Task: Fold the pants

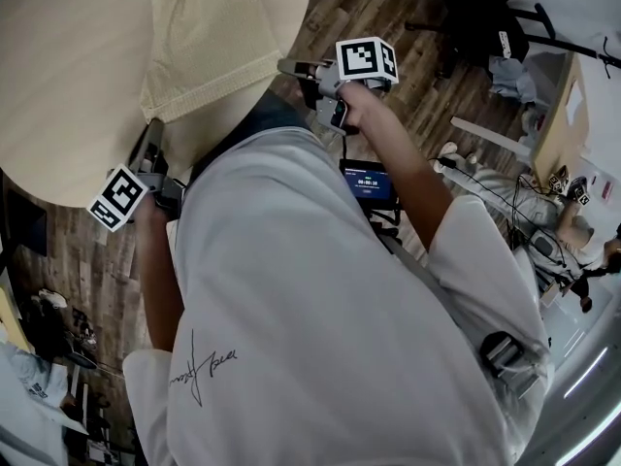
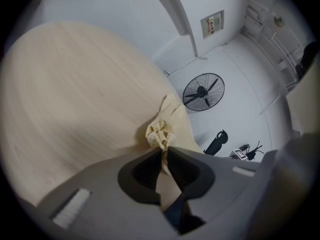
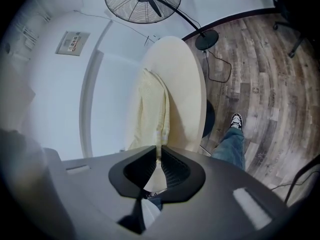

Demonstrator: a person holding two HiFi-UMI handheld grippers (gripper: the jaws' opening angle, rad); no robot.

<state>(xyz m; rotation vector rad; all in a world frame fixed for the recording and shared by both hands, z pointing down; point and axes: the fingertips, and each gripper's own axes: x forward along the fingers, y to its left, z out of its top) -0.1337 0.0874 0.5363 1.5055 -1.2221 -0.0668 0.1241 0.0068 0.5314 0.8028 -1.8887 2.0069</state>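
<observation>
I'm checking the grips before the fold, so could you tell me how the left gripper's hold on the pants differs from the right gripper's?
The left gripper pinches a crumpled wad of the pants; the right gripper pinches a thin, flat edge. Past the left gripper the cloth heaps close; past the right gripper it runs long and smooth. Both grip the same cream pants.

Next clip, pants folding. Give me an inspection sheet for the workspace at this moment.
Surface: round pale table, only the pants on the part in view.
Job's things: cream pants on the table, near edge held by both grippers.
Clutter: nothing seen.
Grippers: left gripper shut on bunched cloth; right gripper shut on a flat edge.
Cables: cable on the floor at the right.
Surroundings: wood floor, fan, chair, white walls.
</observation>
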